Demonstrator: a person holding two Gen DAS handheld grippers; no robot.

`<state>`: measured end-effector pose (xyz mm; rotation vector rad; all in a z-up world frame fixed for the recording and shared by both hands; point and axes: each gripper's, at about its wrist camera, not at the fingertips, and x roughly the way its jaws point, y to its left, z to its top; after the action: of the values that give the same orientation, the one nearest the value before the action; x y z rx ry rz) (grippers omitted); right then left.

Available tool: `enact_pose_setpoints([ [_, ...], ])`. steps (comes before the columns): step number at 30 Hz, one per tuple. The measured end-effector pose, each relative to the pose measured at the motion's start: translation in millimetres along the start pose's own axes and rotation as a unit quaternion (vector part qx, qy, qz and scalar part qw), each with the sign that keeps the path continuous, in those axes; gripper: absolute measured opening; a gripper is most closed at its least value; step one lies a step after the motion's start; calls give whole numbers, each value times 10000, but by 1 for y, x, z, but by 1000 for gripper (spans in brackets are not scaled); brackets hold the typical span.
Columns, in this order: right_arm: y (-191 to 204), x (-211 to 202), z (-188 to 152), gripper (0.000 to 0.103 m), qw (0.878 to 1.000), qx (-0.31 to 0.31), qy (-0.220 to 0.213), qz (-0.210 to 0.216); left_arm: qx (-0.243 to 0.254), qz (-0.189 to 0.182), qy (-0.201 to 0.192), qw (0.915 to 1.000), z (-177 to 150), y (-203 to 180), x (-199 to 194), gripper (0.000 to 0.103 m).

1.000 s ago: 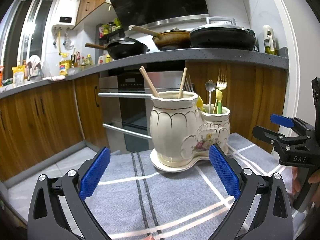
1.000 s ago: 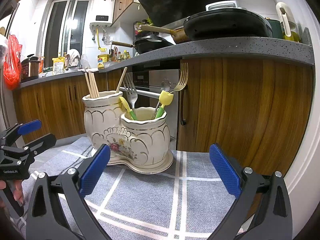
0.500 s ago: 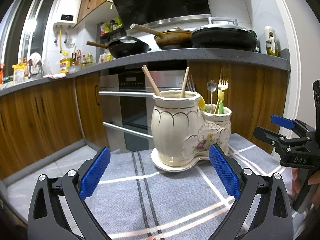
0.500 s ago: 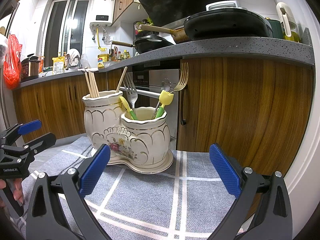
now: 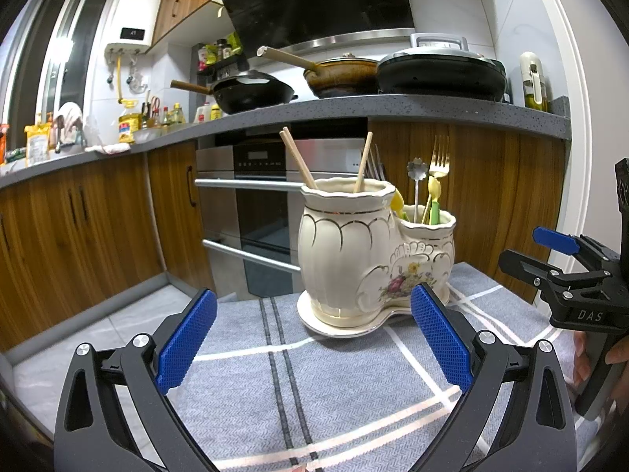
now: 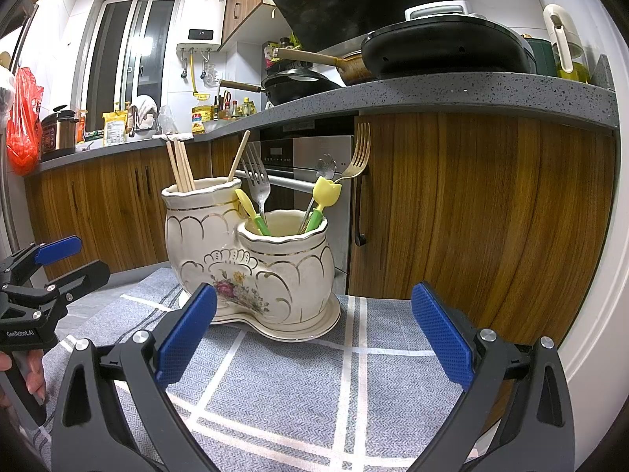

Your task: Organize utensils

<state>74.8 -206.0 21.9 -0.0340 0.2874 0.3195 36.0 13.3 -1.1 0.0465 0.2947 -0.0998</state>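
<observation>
Left gripper [image 5: 312, 340] slightly nearer holder [image 5: 373, 251]

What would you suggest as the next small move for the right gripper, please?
Probably ease the right gripper forward toward the short pot. It is open and empty, short of the holder, and the forks and spoons there stand mixed. The chopsticks are in the tall pot.
</observation>
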Motion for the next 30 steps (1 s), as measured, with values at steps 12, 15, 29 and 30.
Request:
enact_pose_setpoints([
  [12,0,0,0,98,10000,0,4,3,-31,62,14,10000,-1,2,2,98],
  [15,0,0,0,98,10000,-4,7,3,-34,57,13,10000,-1,3,1,98],
  [29,0,0,1,98,10000,-3,10,2,-73,141,26,9999,-1,4,3,98],
  [30,0,0,1,98,10000,-3,9,2,-73,140,27,9999,-1,4,3,98],
])
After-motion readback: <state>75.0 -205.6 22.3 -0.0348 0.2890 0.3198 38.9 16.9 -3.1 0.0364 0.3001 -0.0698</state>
